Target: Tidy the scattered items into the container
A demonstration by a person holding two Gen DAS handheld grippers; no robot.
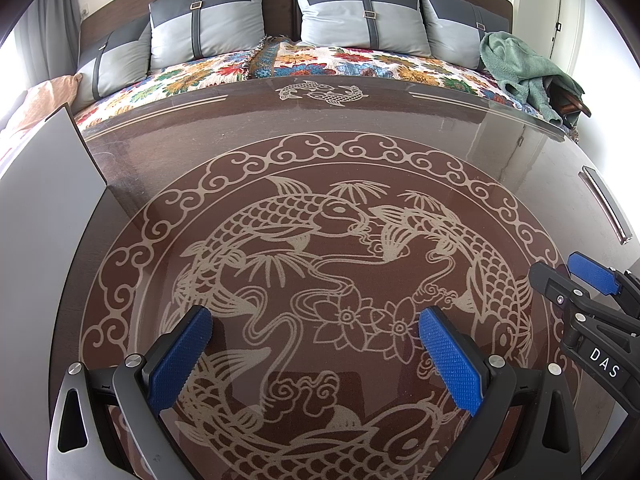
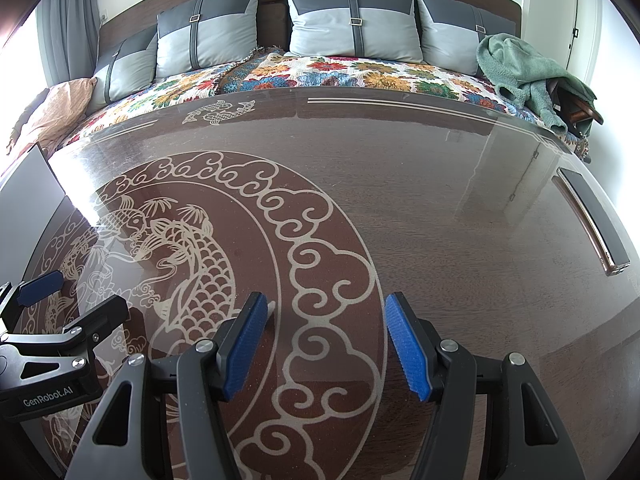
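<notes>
Both claws hang over a glossy brown glass counter (image 1: 400, 128) etched with pale koi and a cloud-scroll ring. The left claw (image 1: 316, 344) has its blue-padded fingers spread wide with nothing between them; the right claw (image 2: 326, 344) likewise stands apart and empty. A white container (image 1: 44, 200) with flat, plain walls sits at the counter's left edge. A slim dark phone-like slab (image 2: 592, 220) with a shiny rim lies flat near the right edge, well apart from the container. Behind the counter is a bed (image 1: 320, 60) with grey cushions, a floral cover and a crumpled green towel (image 1: 524, 68).

Bright daylight from the left glares off the glass tabletop (image 2: 440, 200); fisheye edges bend, focus sharp.
</notes>
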